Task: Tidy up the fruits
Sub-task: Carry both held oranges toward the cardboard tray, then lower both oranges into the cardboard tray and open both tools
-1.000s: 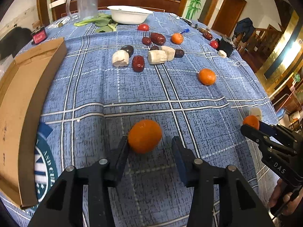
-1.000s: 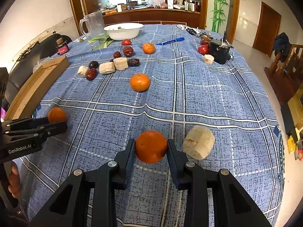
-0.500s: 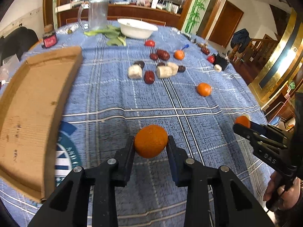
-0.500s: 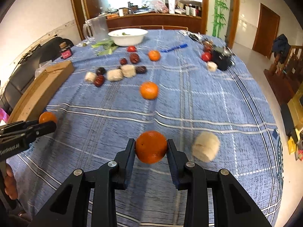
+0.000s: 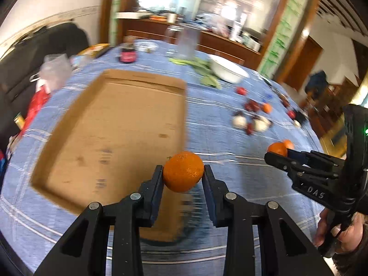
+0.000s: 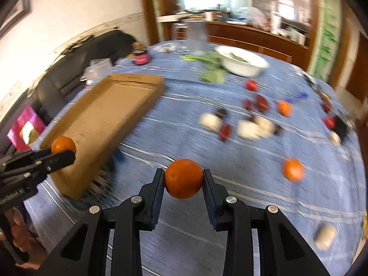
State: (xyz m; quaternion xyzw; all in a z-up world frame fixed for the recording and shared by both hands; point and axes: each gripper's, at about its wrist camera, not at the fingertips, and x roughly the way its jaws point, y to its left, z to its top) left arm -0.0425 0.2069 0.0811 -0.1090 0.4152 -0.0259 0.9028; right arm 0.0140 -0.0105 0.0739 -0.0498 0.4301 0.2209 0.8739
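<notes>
My left gripper (image 5: 183, 172) is shut on an orange (image 5: 183, 171), held above the near right edge of a shallow cardboard tray (image 5: 110, 133). In the right wrist view my right gripper (image 6: 183, 178) is shut on a second orange (image 6: 183, 178), lifted over the blue checked cloth to the right of the tray (image 6: 108, 119). Each gripper shows in the other's view: the right gripper (image 5: 274, 154) with its orange (image 5: 277, 149) at the right, the left gripper (image 6: 65, 153) with its orange (image 6: 63, 145) at the tray's near end.
A loose orange (image 6: 293, 169) lies on the cloth, another orange (image 6: 284, 107) farther back among dark red fruits (image 6: 262, 103) and pale chunks (image 6: 248, 129). A white bowl (image 6: 242, 61), greens, a glass jug (image 6: 196, 39) and a small jar (image 6: 140, 56) stand at the far end.
The left gripper shut on its orange and lifted it. Both grippers have swung left with their oranges, toward the cardboard tray, which now fills much more of both views.
</notes>
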